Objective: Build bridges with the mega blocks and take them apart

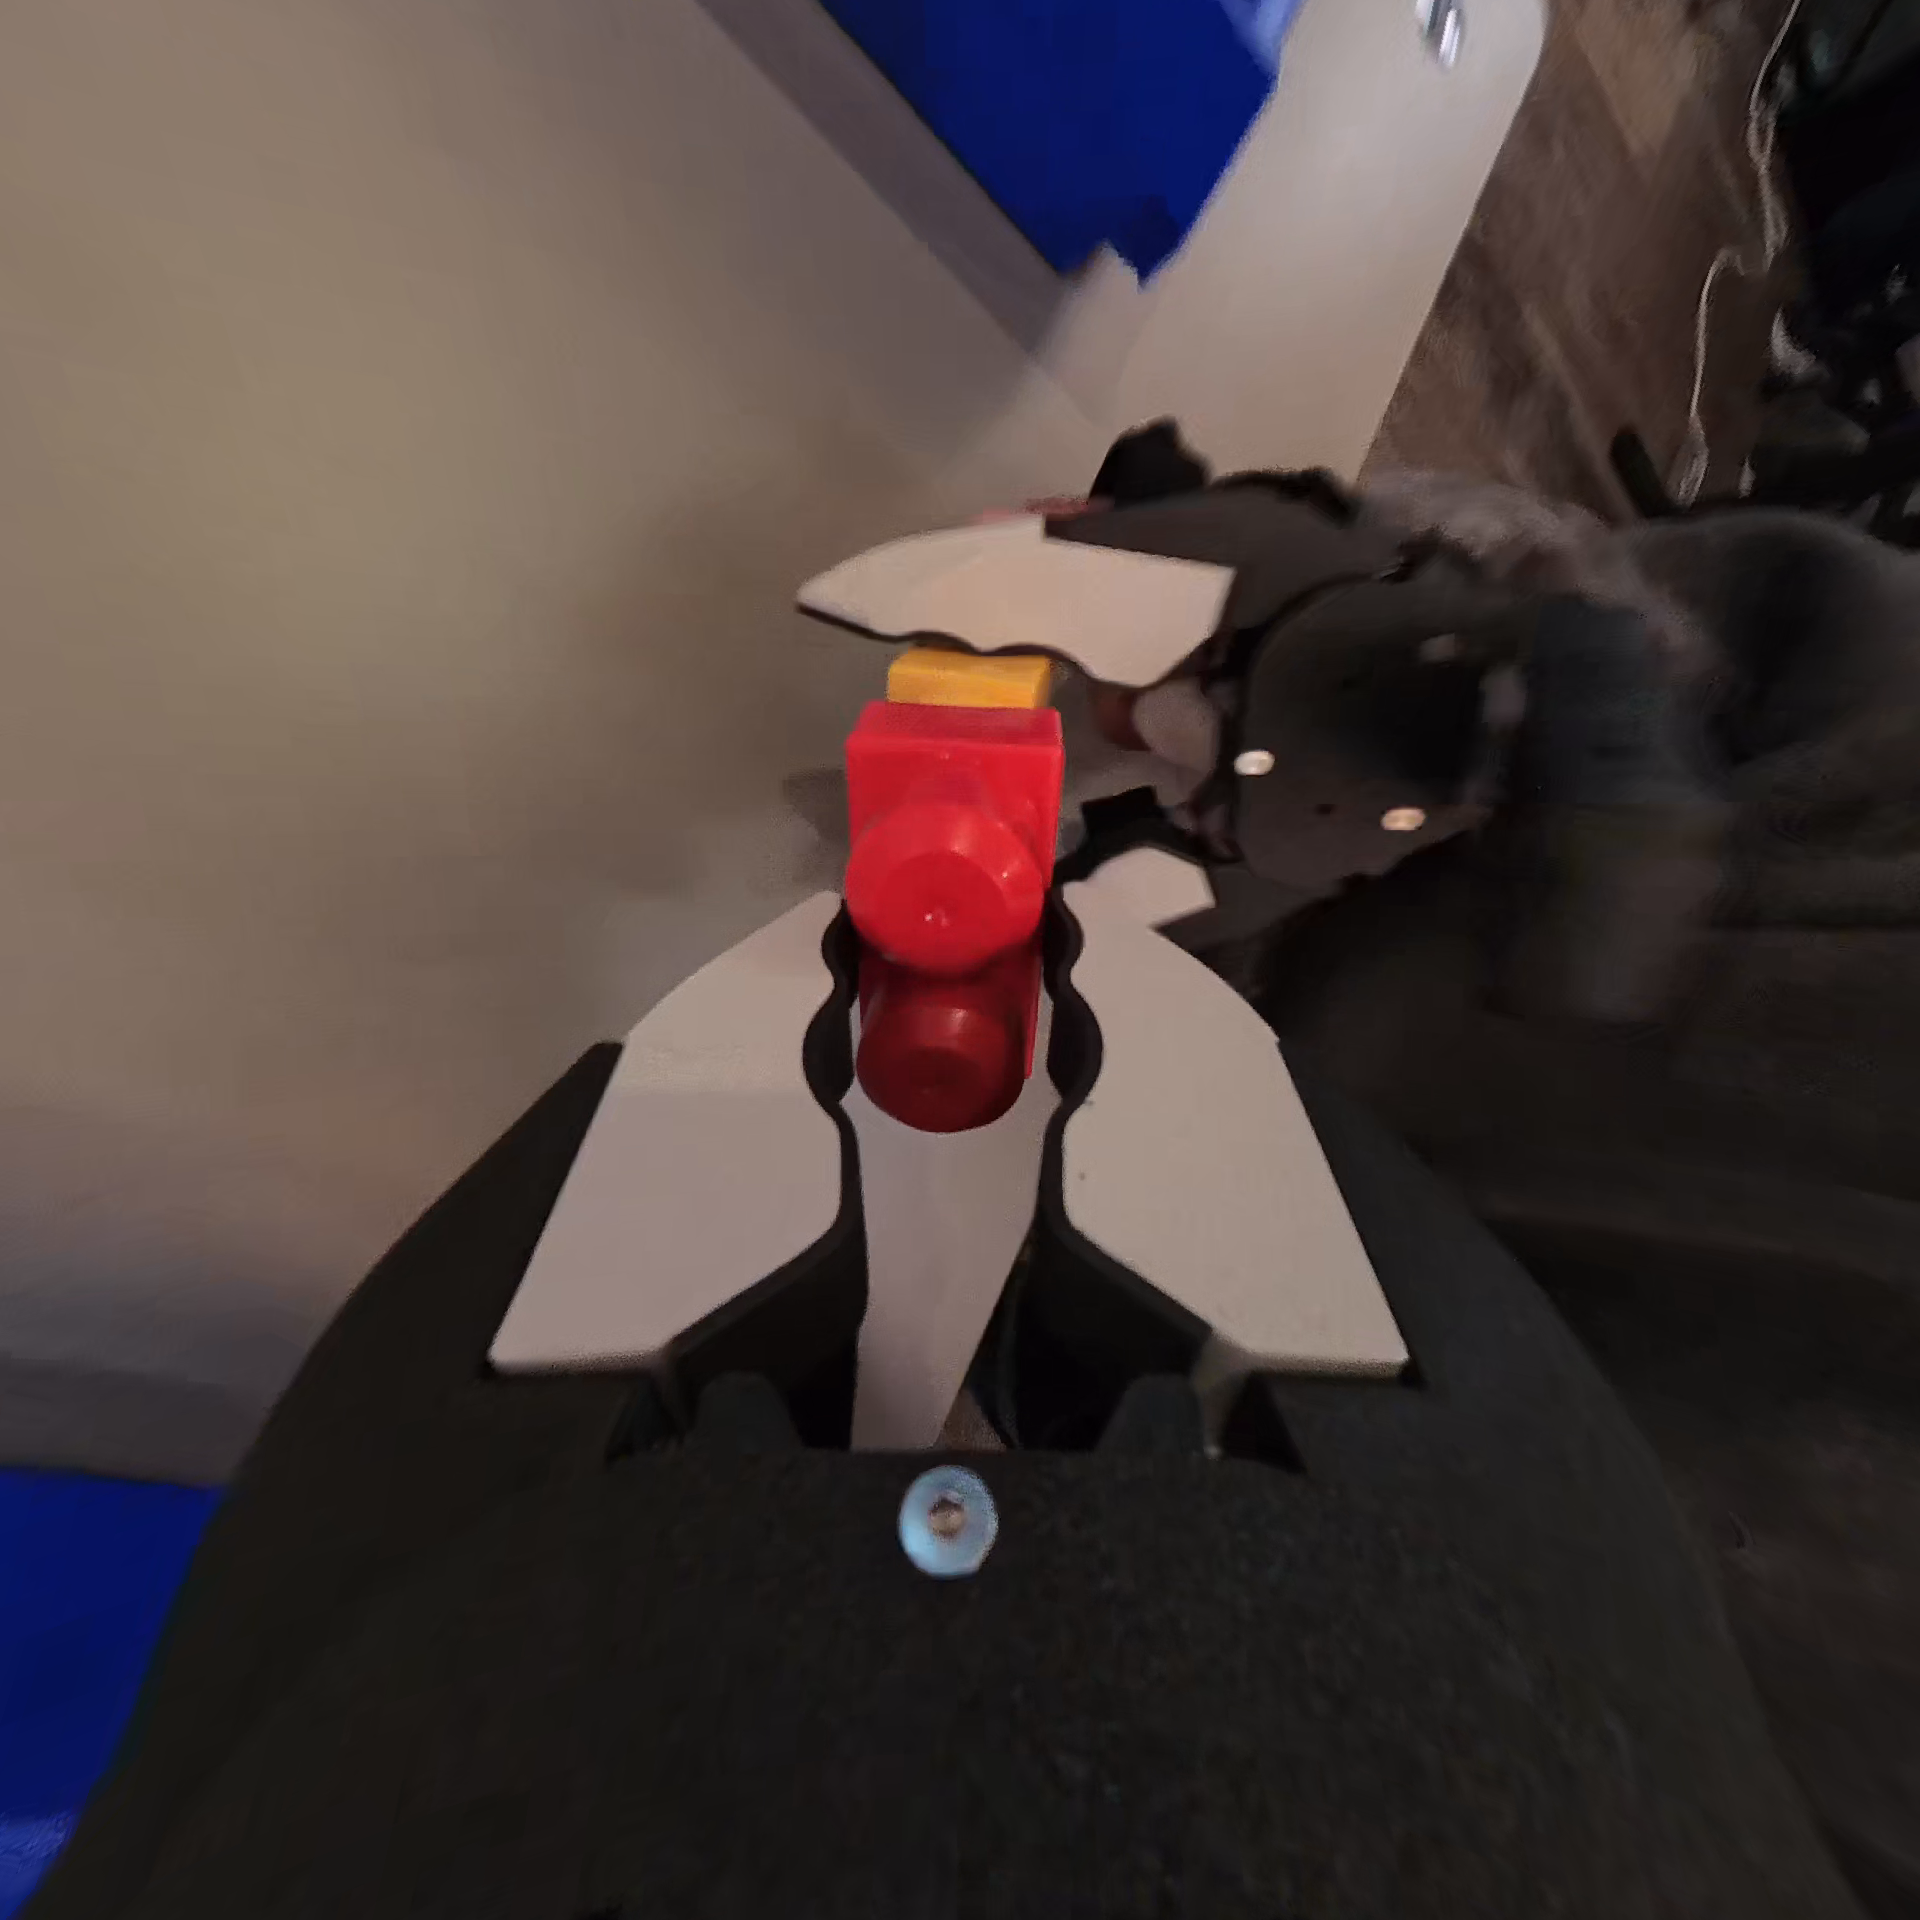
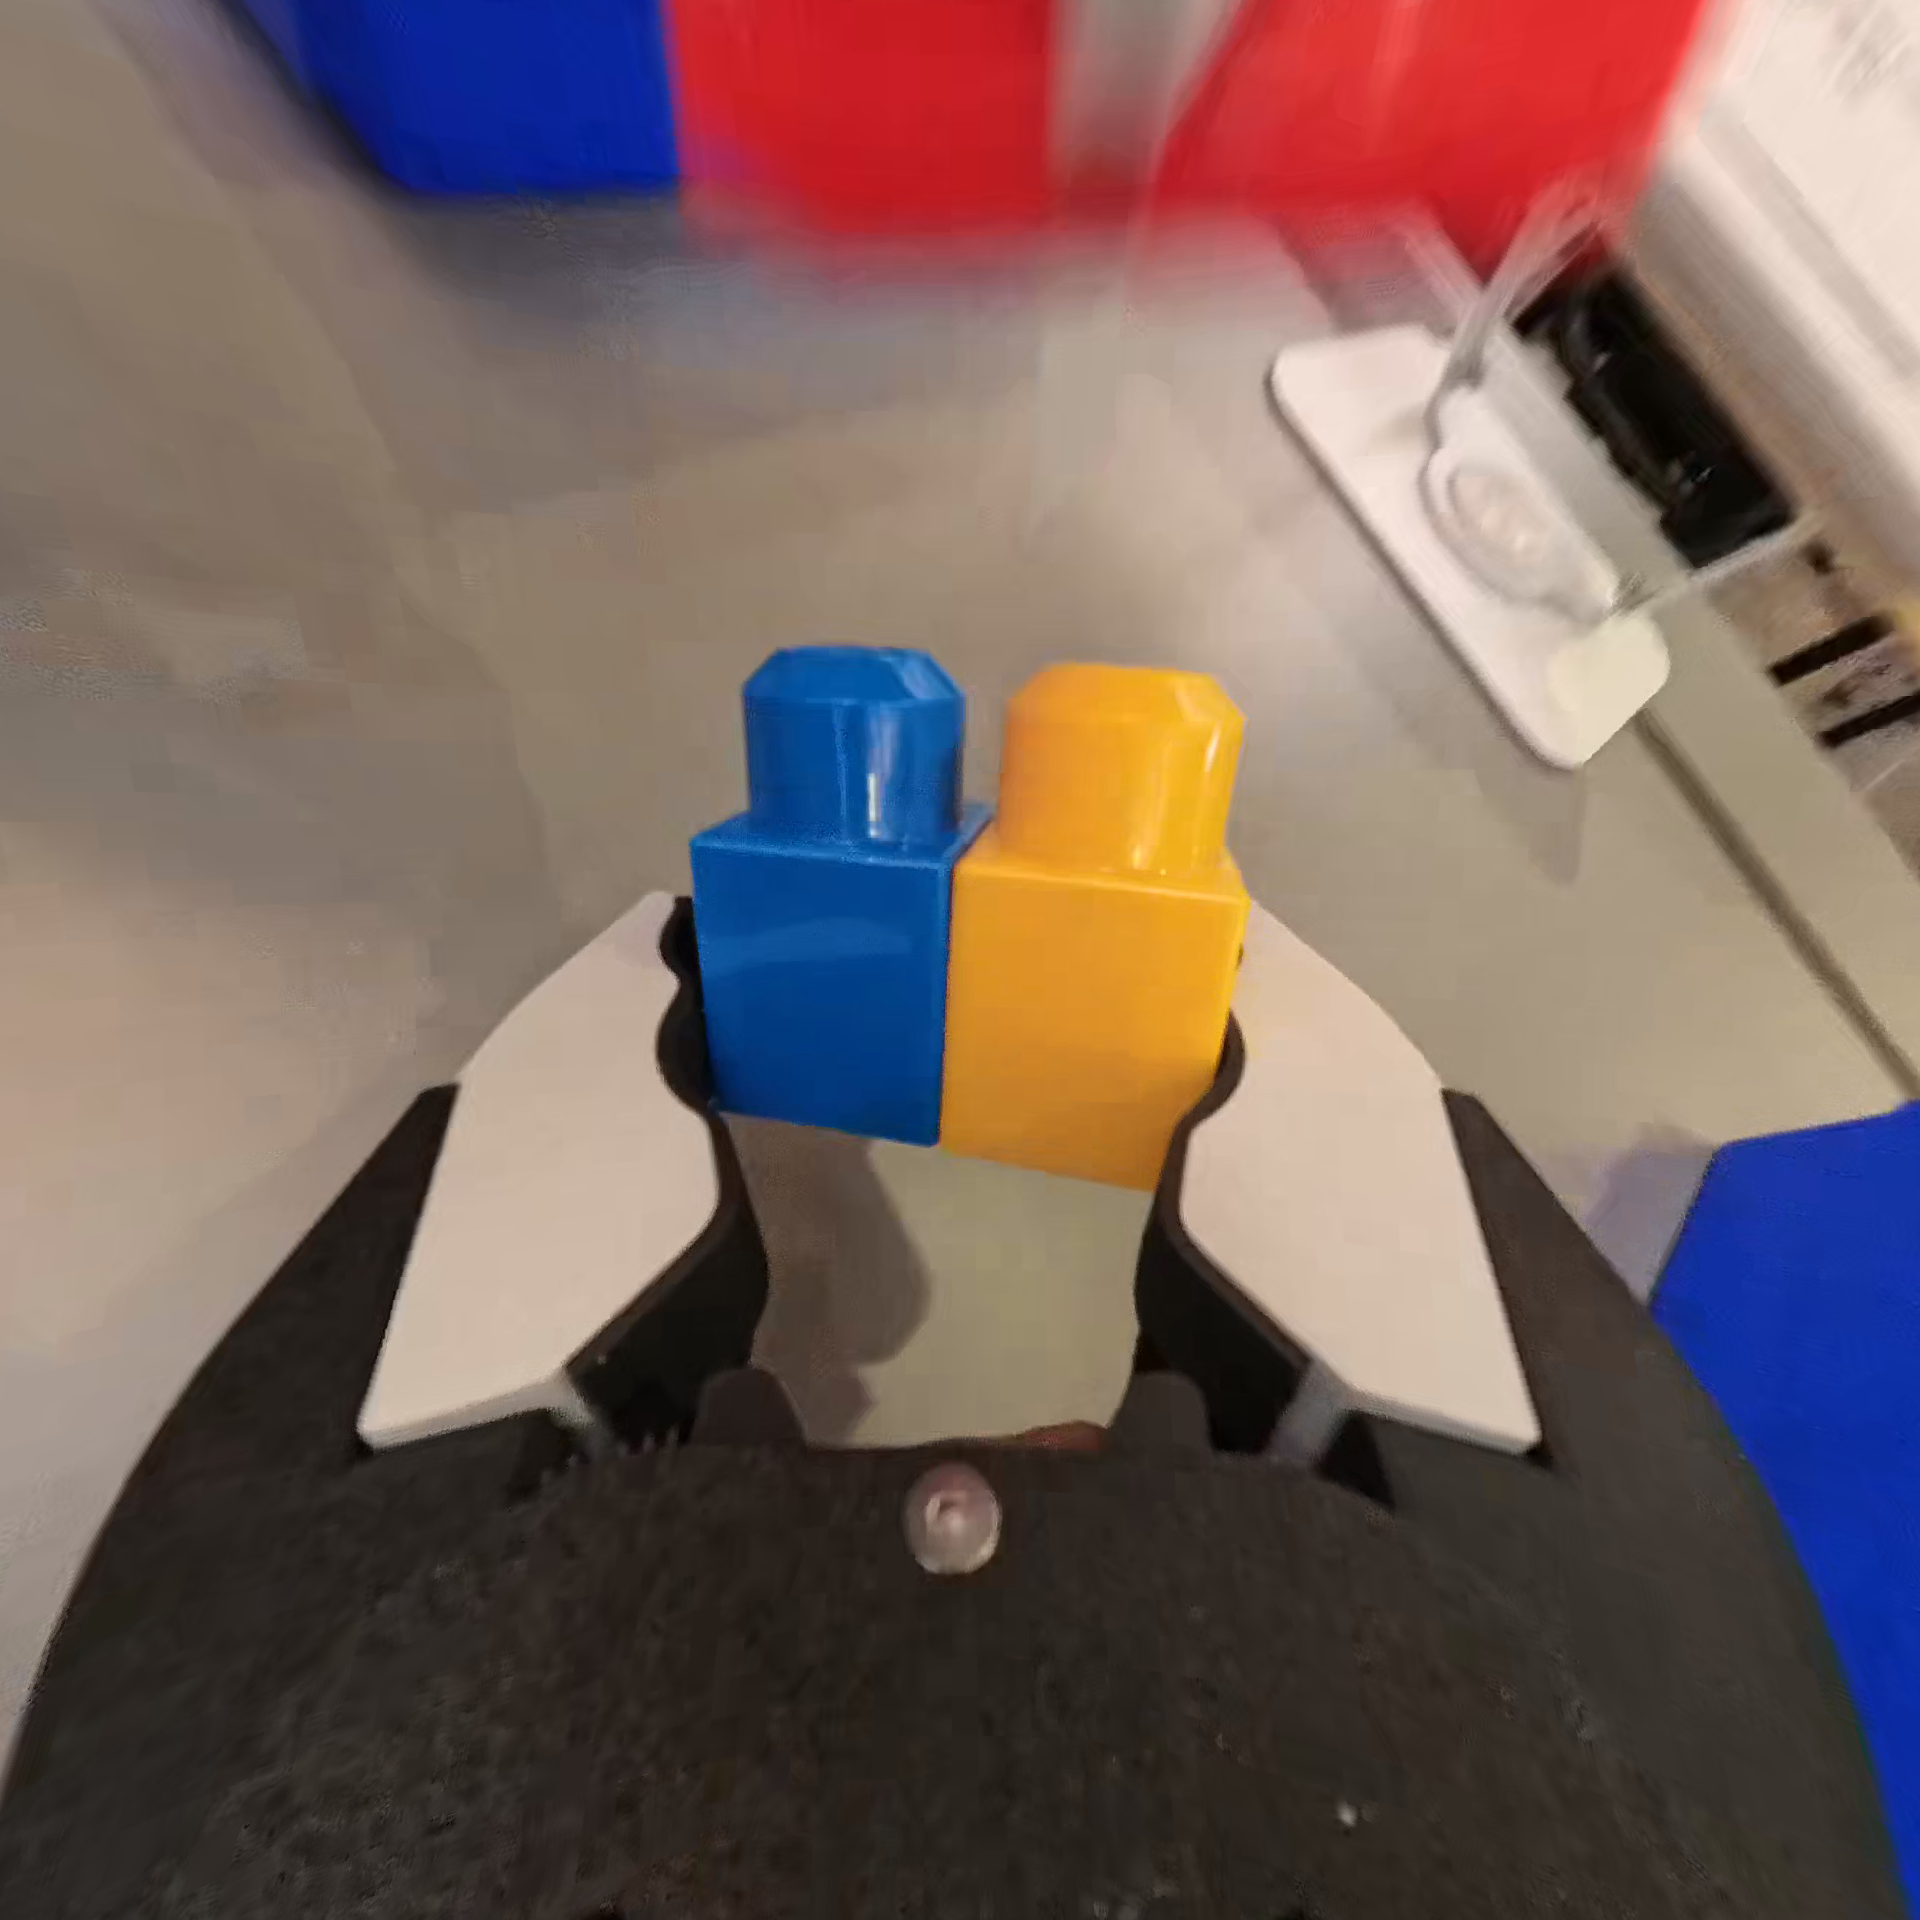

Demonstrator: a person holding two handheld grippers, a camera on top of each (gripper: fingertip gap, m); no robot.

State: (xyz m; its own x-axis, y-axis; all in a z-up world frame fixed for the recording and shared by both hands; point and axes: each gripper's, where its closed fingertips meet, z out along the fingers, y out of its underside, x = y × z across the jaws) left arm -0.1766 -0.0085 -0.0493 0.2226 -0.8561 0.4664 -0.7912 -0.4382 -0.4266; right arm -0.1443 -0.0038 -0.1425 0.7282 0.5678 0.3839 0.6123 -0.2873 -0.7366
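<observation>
Your left gripper [image 1: 943,997] is pinching a red block [image 1: 951,831] between its two fingers, with the block's studs pointing back toward the camera. The nearer stud sits in shadow between the fingertips; the farther one is brightly lit. Just beyond the red block, touching its far end, you can see a sliver of a yellow block [image 1: 966,677], and the right gripper [image 1: 997,717] reaches in from the right with one finger lying over that yellow piece.

Your right gripper [image 2: 961,997] is clamped on two single-stud blocks side by side — a blue block [image 2: 821,977] on the left and the yellow block [image 2: 1091,1008] on the right, pressed flat against each other with studs up in this view. Each finger bears on one outer face. From this view the red block is hidden behind the pair.

Everything is held above a pale grey tabletop [image 2: 364,623]. At the far edge, blurred, stand a blue bin [image 2: 499,94] and a red bin [image 2: 935,104]. To the right lies a white tray [image 2: 1455,540] with something clear on it — too blurred to tell more.
</observation>
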